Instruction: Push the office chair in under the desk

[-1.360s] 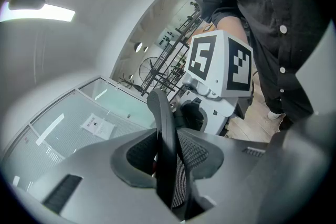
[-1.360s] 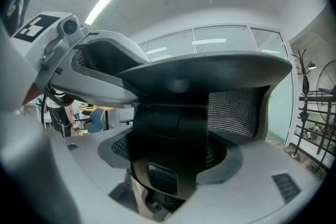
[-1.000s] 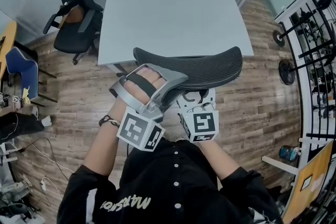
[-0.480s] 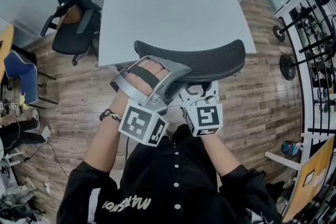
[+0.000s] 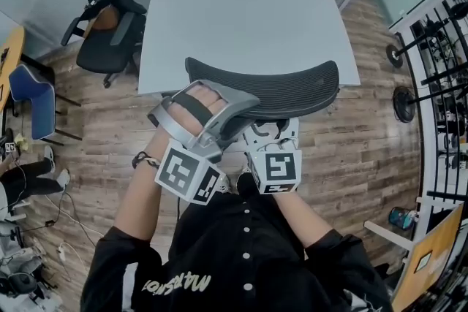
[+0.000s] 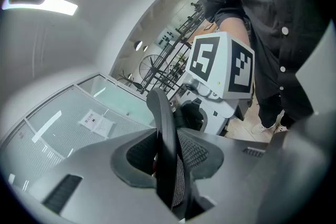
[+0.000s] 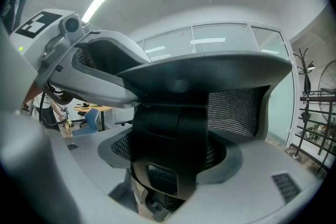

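The office chair's black mesh headrest [image 5: 292, 88] lies across the near edge of the pale grey desk [image 5: 241, 4]. My left gripper [image 5: 238, 109] is shut on the headrest's left part. In the left gripper view the headrest [image 6: 164, 128] stands edge-on between the jaws of the left gripper [image 6: 168, 170]. My right gripper [image 5: 274, 126] is just below the headrest's middle. Its view shows the jaws of the right gripper [image 7: 173, 165] closed around the black headrest bracket [image 7: 173, 128]. The seat is hidden below my arms.
A second black office chair [image 5: 106, 18] stands at the desk's back left corner. A blue chair [image 5: 33, 102] is at the far left. Black stands [image 5: 402, 95] and racks line the right side. Wooden floor [image 5: 365, 150] surrounds the desk.
The headrest and both grippers have edged a little further over the desk's near edge. Both grips look the same.
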Motion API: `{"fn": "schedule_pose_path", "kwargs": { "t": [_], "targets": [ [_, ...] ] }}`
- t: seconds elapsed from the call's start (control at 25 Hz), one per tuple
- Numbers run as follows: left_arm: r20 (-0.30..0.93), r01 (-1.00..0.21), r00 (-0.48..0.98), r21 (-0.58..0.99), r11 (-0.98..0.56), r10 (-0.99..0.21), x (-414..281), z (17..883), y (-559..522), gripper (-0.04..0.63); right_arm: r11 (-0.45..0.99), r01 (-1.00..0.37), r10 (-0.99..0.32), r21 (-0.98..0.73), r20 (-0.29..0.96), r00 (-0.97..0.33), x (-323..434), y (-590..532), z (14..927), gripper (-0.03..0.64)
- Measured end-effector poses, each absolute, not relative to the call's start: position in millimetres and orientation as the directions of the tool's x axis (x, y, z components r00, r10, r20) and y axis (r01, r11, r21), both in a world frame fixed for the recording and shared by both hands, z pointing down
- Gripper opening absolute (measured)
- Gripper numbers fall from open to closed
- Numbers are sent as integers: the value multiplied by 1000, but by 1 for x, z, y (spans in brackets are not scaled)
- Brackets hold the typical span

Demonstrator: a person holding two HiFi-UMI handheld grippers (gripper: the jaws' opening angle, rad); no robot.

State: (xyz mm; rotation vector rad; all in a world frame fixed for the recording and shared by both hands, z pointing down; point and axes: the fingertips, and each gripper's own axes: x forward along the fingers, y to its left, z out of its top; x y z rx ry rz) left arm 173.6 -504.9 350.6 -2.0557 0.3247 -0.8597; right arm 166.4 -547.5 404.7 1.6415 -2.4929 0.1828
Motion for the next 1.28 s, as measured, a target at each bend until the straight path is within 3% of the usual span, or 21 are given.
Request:
{"fn": "schedule_pose_path", "kwargs": {
  "t": [0.84, 1.28],
  "targets": [
    [461, 78, 727, -792, -606, -508, 175, 351, -516, 123, 438, -898, -877, -25, 205, -434, 163, -560, 406, 334],
    [354, -108, 687, -814, -570, -635, 162, 341, -513, 186, 570, -822, -801, 9, 226, -554, 173, -536, 402, 337]
  ]
}}
